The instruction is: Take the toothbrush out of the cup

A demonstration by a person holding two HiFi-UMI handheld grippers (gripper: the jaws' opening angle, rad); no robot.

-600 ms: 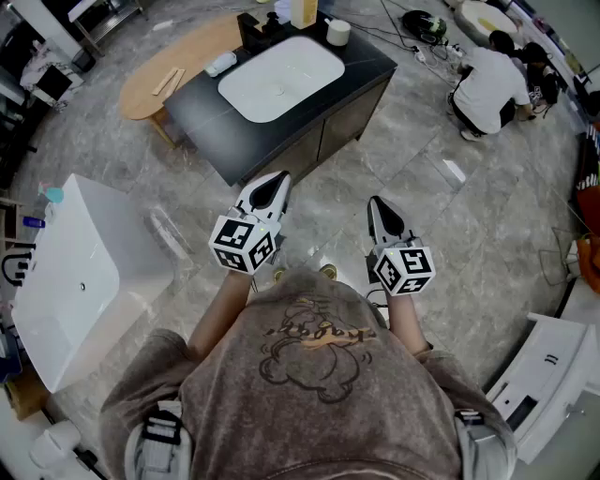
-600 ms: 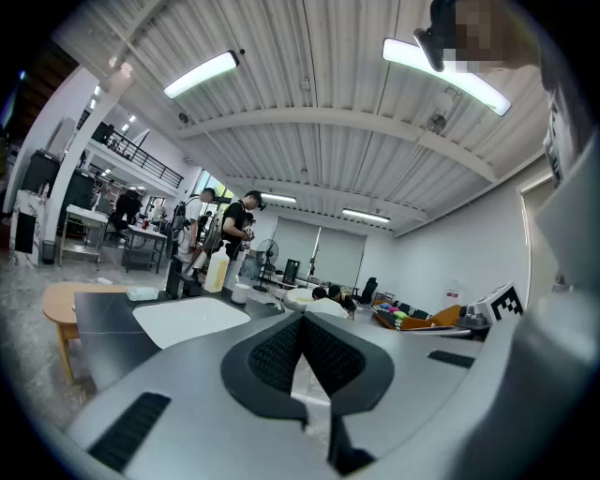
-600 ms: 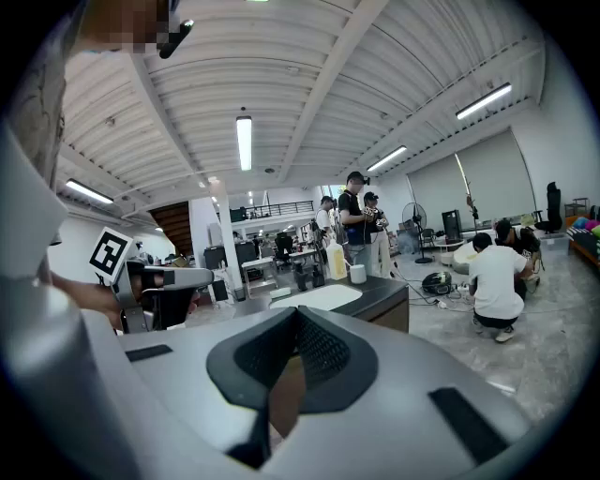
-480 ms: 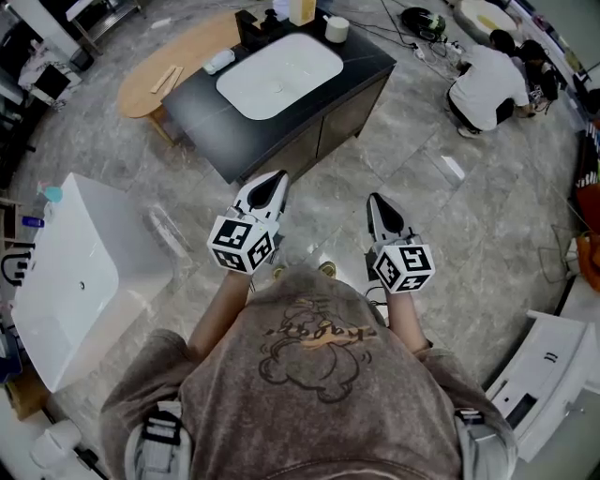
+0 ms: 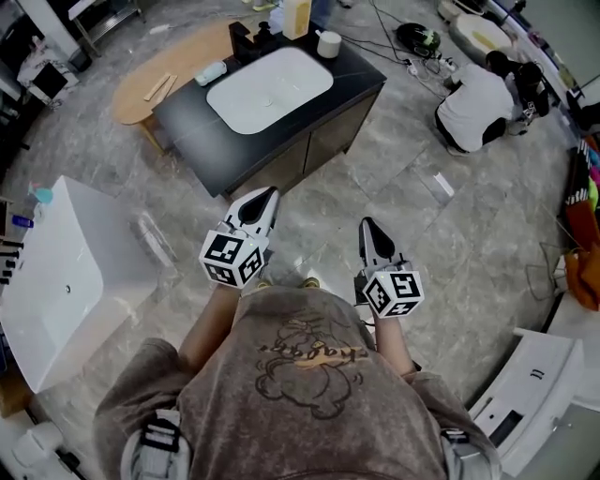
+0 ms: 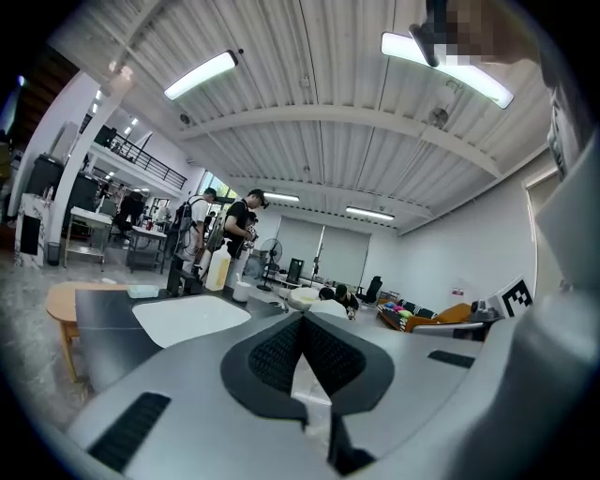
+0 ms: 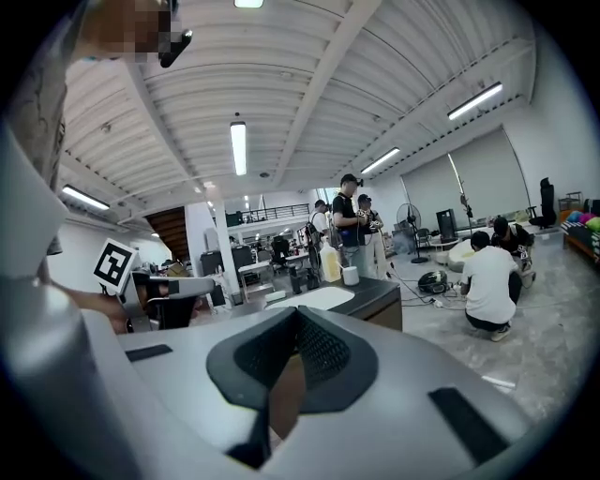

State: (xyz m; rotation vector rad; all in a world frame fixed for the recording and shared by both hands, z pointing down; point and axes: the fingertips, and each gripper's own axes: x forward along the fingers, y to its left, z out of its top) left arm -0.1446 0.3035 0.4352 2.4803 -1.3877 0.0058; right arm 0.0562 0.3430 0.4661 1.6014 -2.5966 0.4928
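Straight ahead of the left tongs (image 5: 265, 194) stands a black counter (image 5: 361, 67) with a white sink (image 5: 270, 87) set into its top. On the counter's far edge, away from the tongs, stand a yellow bottle (image 5: 298, 15) and, just to its right, a small white cup (image 5: 328, 43) (too small to see what is inside). A little pale thing (image 5: 210, 72) lies at the counter's left end. Past that end, further left, is a light wooden table (image 5: 187, 52) with thin sticks (image 5: 160, 85) lying on it. Everything stands on a grey stone floor (image 5: 412, 187), which also shows between the left tongs and the right tongs (image 5: 367, 225).
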